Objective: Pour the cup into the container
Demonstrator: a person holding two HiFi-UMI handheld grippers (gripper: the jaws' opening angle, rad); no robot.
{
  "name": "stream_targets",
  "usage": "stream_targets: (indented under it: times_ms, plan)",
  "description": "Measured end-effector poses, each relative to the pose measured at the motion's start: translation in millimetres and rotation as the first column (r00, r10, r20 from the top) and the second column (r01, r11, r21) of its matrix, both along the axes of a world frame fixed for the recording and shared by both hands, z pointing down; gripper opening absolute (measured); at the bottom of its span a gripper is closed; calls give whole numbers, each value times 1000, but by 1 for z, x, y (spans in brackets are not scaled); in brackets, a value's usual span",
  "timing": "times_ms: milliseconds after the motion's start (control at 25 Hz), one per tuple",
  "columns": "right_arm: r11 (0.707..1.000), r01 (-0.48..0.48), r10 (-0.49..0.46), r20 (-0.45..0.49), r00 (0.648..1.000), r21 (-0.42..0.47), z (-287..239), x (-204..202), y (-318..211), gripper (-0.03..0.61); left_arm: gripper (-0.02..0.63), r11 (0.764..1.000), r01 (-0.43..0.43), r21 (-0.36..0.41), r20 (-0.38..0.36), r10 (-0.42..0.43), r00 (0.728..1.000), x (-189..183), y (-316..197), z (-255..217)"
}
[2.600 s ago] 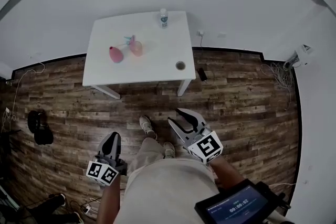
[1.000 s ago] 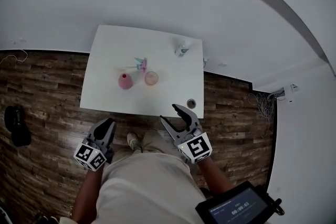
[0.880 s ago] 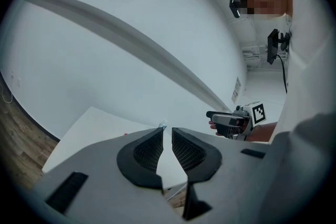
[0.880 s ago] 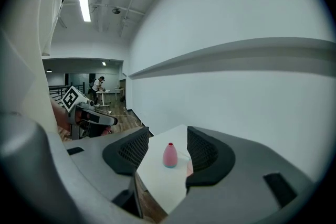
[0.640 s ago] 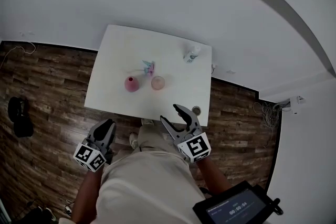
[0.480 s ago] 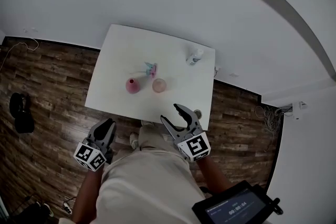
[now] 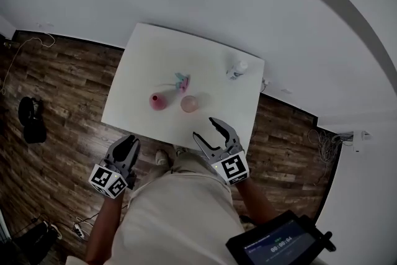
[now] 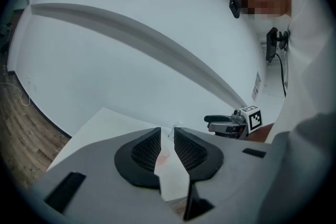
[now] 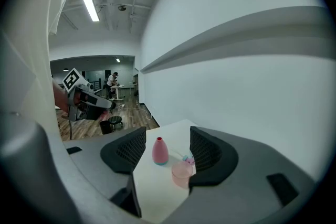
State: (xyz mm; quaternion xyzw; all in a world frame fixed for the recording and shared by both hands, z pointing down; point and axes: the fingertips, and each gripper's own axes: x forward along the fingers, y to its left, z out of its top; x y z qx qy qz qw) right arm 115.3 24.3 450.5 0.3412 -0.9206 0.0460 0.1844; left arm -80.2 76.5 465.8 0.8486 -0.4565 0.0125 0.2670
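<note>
At the far left a black bag point(image 7: 30, 118) lies on the wood floor point(image 7: 68, 84). Your left gripper point(image 7: 129, 144) hangs over that floor, just short of the near left corner of the white tabletop point(image 7: 155, 56). Its fingers have just been opening but stand only a narrow gap apart, with nothing between them.

On the tabletop, a pink vase point(image 7: 157, 100) stands upright toward the near side. Just right of it, and not touching it, is the pink cup point(image 7: 189, 103), also upright. A small blue and pink thing point(image 7: 182, 80) lies just behind the two; what it is cannot be made out.

Your right gripper point(image 7: 206, 128) is at the tabletop's near edge, in front of the cup and apart from it. Its fingers have also just been opening and stand moderately wide, holding nothing. The vase and cup show through the gap farther off.

Farther right, a clear bottle point(image 7: 237, 69) stands near the tabletop's far right corner. A dark screen point(image 7: 279, 244) sits at the lower right.
</note>
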Motion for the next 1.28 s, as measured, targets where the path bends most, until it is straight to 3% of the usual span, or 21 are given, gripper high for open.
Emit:
stream_targets:
  times_ms: [680, 1280]
  plan:
    - [987, 147, -150, -50, 987, -58, 82, 19, -64, 285, 104, 995, 80, -60, 71, -76, 995, 21, -30, 28]
    - [965, 220, -236, -106, 966, -141, 154, 11, -83, 290, 107, 992, 89, -87, 150, -75, 986, 23, -61, 55]
